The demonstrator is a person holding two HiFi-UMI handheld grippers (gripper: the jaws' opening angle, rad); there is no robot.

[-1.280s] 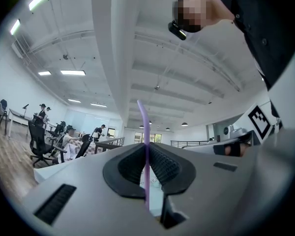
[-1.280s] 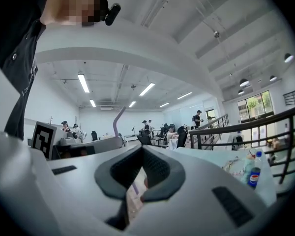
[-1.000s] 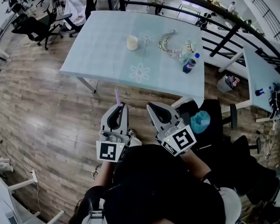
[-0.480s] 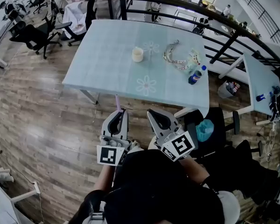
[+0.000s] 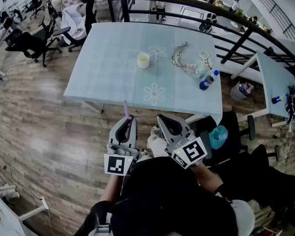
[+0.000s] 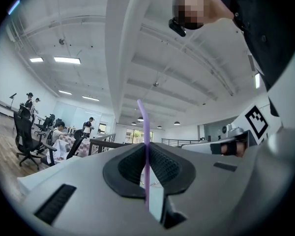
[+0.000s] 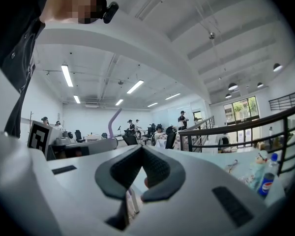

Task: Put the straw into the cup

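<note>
In the head view a pale cup (image 5: 143,60) stands upright near the middle of the light blue table (image 5: 103,68). My left gripper (image 5: 131,119) is short of the table's near edge and shut on a purple straw (image 5: 126,108) that sticks up past its tips. In the left gripper view the straw (image 6: 144,132) stands upright, pinched between the dark pads (image 6: 163,167). My right gripper (image 5: 162,119) hangs beside the left one, shut, with nothing between its pads (image 7: 157,168). From the right gripper view I see the straw's bent top (image 7: 113,119).
A cola bottle (image 5: 207,80) and a tangle of lanyards (image 5: 188,62) lie at the table's right side. A black chair with a teal object (image 5: 218,133) stands right of me. Office chairs (image 5: 34,38) and a dark railing (image 5: 187,14) border the far side.
Both grippers have moved forward together towards the table's near edge, so the table sits closer below them. The straw stays held in the left gripper.
</note>
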